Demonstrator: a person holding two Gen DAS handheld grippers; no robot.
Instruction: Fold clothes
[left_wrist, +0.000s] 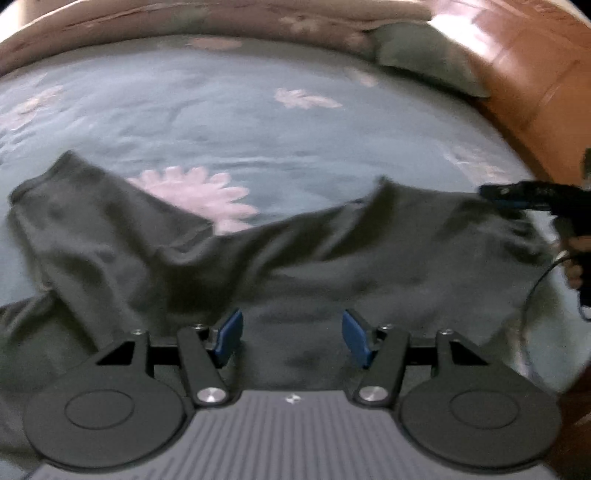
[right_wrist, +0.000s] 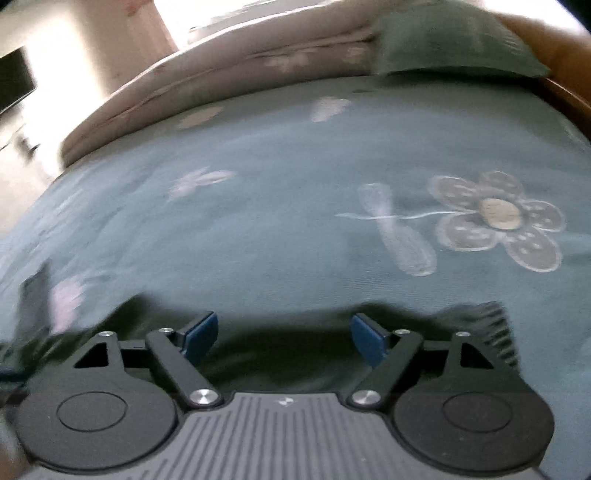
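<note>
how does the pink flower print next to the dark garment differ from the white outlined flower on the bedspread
The pink flower is solid pink with many narrow petals; the white outlined flower is a line drawing with a few rounded petals and a pale centre. The dark garment covers the pink flower's lower edge; the white outlined flower lies fully bare, with a stem and leaves. Both are printed on the teal bedspread.

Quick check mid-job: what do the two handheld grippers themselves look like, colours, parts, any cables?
Both the left gripper and the right gripper have black linkage arms, round black discs, silver pivot screws, blue finger pads and a grey ribbed body with a small white logo. A thin dark cable trails from the right one.
</note>
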